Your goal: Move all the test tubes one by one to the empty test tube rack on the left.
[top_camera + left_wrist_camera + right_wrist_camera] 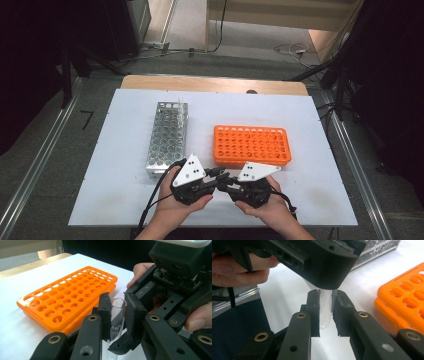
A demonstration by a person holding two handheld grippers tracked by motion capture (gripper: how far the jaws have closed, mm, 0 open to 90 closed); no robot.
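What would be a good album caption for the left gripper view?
Handover up close: a clear test tube pinched between the left gripper pads, beside an empty orange rack on the white table.

A white sheet [125, 195] covers nearly all of the desk [210, 83], leaving only a strip of bare wood showing along the far edge. Two racks stand directly on the white surface, near each other but apart: a metal rack [168, 137] on the left, set lengthwise away from the person with a clear tube standing at its far end, and an orange rack [252, 145] on the right, set crosswise, its rows of round holes open to the camera above.
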